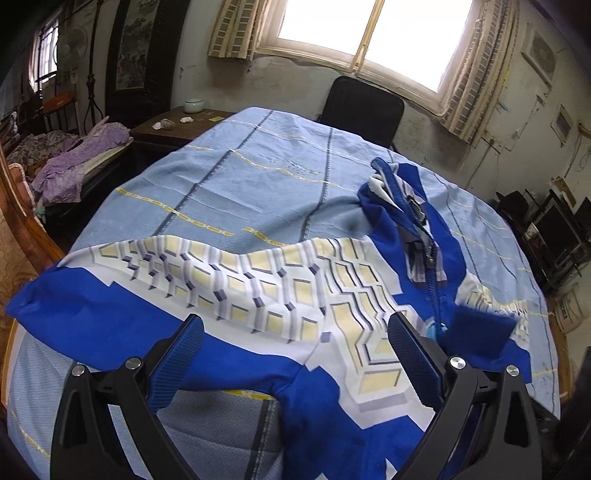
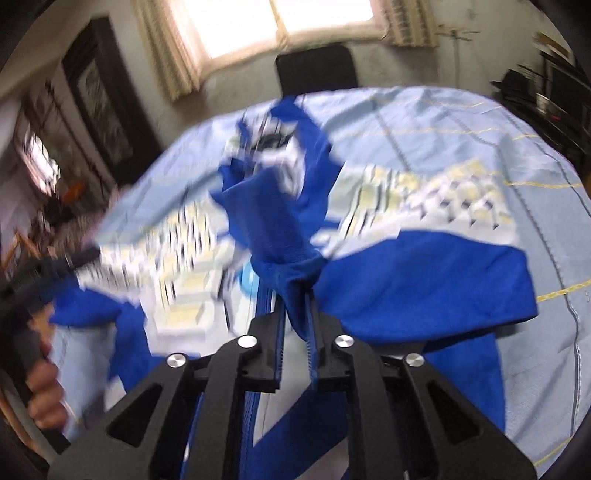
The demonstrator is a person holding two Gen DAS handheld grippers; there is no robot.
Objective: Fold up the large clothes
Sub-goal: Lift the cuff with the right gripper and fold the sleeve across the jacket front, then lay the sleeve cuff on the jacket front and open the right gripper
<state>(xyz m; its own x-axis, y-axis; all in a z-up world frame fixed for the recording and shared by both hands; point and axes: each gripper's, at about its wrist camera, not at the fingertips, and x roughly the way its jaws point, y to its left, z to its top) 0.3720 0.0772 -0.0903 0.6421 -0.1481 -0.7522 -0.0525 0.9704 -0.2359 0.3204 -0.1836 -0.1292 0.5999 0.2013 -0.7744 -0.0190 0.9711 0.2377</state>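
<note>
A blue zip-up jacket [image 1: 258, 295] with a white and yellow block pattern lies spread on the table, on a light blue cloth [image 1: 240, 177] with yellow lines.

The left wrist view is sharp. The left gripper [image 1: 295, 354] hangs over the near part of the jacket with its fingers [image 1: 177, 365] far apart, and nothing is between them. One patterned sleeve runs out toward nine o'clock. The collar and the open zipper [image 1: 428, 254] sit at about two o'clock. A black chair [image 1: 362, 107] stands at twelve o'clock, under the window [image 1: 373, 33].

The right wrist view is blurry, but it shows what the other does not. The right gripper [image 2: 295, 354] has its fingers [image 2: 275, 350] almost together, with a bunched blue sleeve end [image 2: 295, 273] pinched between them. I cannot tell how tightly. At eight o'clock a hand [image 2: 44, 391] holds the black handle of the other gripper.
</note>
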